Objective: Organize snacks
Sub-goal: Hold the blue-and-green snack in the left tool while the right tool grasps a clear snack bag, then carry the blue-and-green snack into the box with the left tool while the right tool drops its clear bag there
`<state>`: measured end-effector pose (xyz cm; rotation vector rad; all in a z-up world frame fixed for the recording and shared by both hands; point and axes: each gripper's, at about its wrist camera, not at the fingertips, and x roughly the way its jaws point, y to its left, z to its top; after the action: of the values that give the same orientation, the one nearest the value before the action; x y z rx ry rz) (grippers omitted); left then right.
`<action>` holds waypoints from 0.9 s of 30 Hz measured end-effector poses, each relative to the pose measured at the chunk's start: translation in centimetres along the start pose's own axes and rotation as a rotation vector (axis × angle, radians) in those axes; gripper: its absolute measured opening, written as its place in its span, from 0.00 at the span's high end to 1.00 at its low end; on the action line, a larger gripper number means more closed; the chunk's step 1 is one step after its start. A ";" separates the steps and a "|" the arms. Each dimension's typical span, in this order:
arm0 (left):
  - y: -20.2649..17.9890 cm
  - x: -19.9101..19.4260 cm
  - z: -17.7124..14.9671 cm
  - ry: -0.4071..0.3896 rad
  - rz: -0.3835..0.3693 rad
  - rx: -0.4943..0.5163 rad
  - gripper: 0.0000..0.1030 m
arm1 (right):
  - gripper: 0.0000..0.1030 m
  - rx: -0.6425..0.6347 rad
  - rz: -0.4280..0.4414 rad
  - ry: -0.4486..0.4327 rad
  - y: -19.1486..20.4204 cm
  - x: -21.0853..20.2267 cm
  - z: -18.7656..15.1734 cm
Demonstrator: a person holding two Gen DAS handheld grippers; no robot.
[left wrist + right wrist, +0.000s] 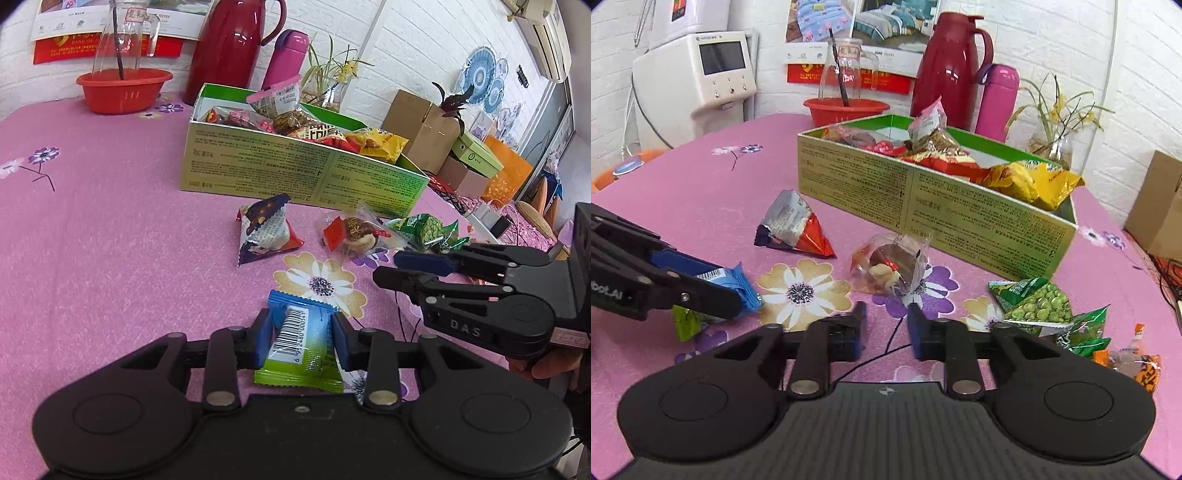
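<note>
Pinching a blue-green snack packet [301, 341], left tongs [301, 332]; right tongs [884, 321] parted, empty.

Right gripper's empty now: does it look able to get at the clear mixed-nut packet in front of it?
Probably yes. The right gripper is open and empty, and the clear nut packet lies just ahead of its fingertips on bare tablecloth, nothing between. The left gripper sits off to the side.

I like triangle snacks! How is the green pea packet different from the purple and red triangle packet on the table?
The green pea packet is green with peas pictured on it; the purple and red triangle packet is silver, purple and red. The pea packet lies near the box's right end, close to other green packets; the purple and red one lies alone near the box's left end. Both are puffy pyramid-shaped packets lying on the pink tablecloth, outside the box.
</note>
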<state>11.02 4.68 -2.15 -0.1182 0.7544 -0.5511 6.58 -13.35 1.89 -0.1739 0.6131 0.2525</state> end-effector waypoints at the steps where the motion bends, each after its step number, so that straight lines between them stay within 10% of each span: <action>1: 0.0 0.0 0.0 -0.001 0.001 0.001 1.00 | 0.13 -0.014 -0.002 -0.014 0.0 -0.2 0.0; 12: -0.1 0.0 0.0 -0.005 0.003 0.002 1.00 | 0.06 -0.075 -0.003 -0.034 0.2 2.6 2.4; 17: 0.1 -0.2 -0.2 -0.012 0.003 -0.024 1.00 | 0.23 -0.046 0.002 -0.016 0.5 3.2 2.5; 27: -0.4 -2.6 3.5 -0.097 -0.034 -0.059 1.00 | 0.25 0.006 0.039 -0.115 -1.4 -0.5 3.5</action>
<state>11.68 5.34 2.16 -0.2116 0.6750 -0.5513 8.51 -13.95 5.15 -0.1405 0.5040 0.2965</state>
